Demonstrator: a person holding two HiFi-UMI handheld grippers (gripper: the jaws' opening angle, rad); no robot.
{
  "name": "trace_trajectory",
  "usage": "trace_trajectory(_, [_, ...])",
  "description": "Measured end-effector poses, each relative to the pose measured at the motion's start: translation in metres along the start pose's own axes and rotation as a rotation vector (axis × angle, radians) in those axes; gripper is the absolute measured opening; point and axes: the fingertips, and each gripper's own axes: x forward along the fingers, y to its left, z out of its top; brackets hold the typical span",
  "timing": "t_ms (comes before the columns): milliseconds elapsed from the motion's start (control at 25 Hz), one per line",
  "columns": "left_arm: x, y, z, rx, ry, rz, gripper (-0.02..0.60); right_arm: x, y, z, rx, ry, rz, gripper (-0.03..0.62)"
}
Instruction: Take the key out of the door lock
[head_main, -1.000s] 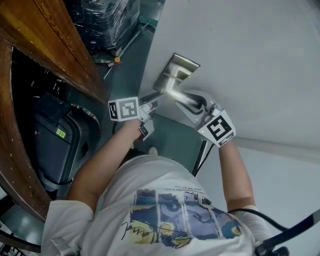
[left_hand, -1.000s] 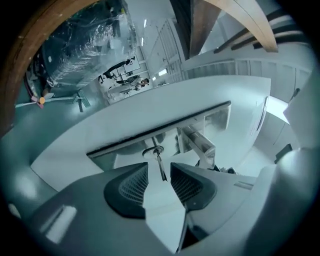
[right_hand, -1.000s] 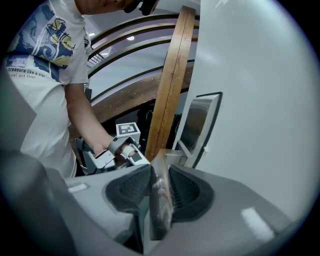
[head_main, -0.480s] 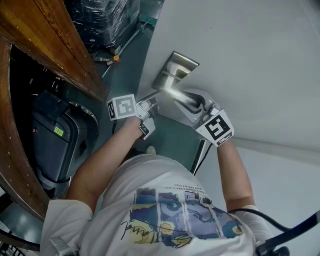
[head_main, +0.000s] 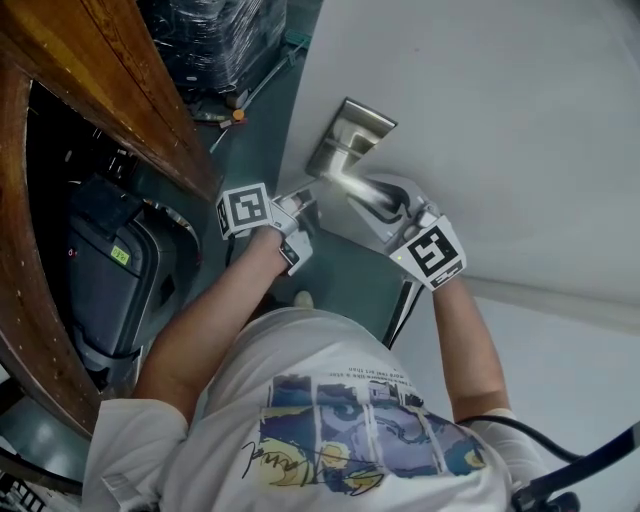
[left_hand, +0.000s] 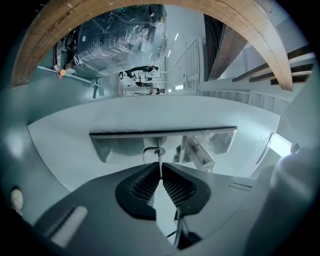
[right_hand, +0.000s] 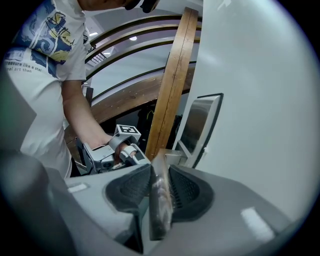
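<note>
Item, key: seated in lock plate. My left hand-held gripper has just been closing and now pinches it, ready for withdrawal. Right hand-held gripper: clamped on door handle, presumably steadying the door.

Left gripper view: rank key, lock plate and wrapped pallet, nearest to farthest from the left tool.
1. key, centre, between the jaws of the left tool, which have just been closing on it.
2. lock plate, just behind the key.
3. wrapped pallet, far off, upper left.
</note>
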Motion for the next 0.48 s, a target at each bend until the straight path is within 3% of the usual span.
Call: trace_trajectory(480, [-0.031, -0.001, -0.018, -0.001, -0.013, 0.034, 0.025, -0.002, -0.004, -0.003, -0.005, -0.014, 0.020, 0.120])
